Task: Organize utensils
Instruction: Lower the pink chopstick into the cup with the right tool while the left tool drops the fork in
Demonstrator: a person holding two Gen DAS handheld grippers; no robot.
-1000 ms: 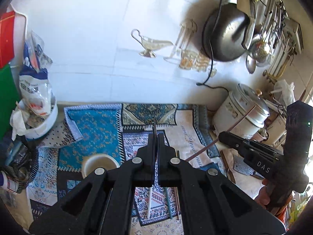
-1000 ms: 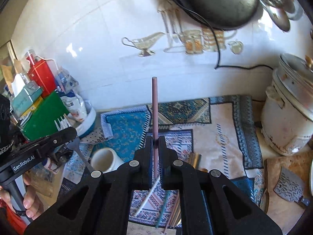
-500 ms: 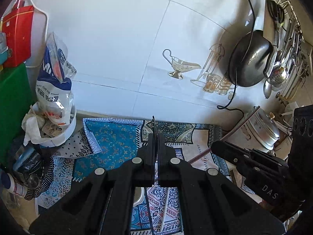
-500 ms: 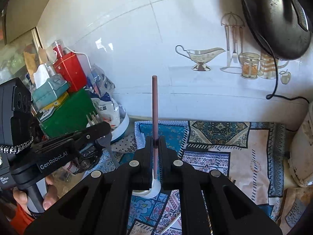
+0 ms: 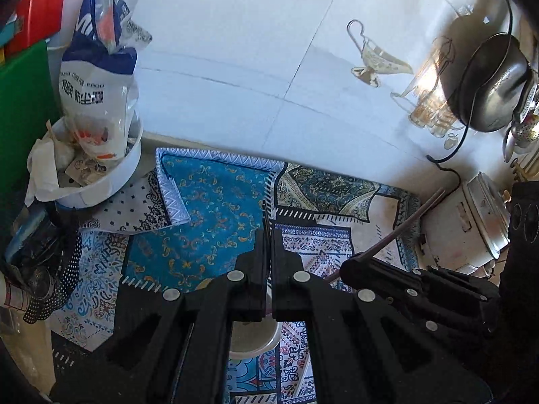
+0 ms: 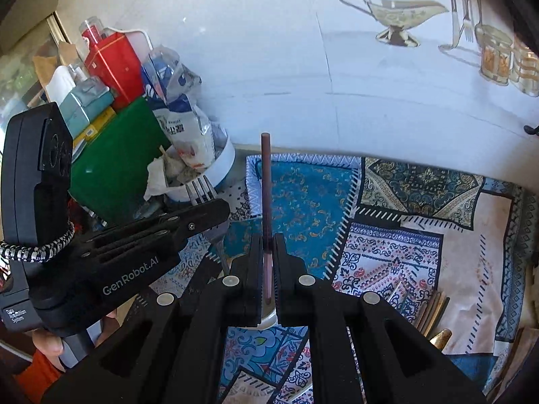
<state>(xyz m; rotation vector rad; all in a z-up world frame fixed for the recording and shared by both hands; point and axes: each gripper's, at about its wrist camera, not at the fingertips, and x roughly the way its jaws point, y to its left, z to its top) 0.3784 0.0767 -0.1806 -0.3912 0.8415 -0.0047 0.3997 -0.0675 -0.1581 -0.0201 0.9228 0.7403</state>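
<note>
Fingers (image 6: 251, 269) of right gripper (image 6: 268, 262) pinch chopstick (image 6: 266, 181); left gripper (image 5: 268, 259) clamps fork (image 6: 201, 189)

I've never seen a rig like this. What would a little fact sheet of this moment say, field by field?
Setting: kitchen counter under patterned cloths, white tiled wall behind
Left gripper: shut on a fork, tines up
Right gripper: shut on a reddish-brown chopstick, standing upright
Below both grippers: white cup, mostly hidden by the fingers
Still on the cloth: a few utensils at the right
Left clutter: white bowl holding a food bag
</note>
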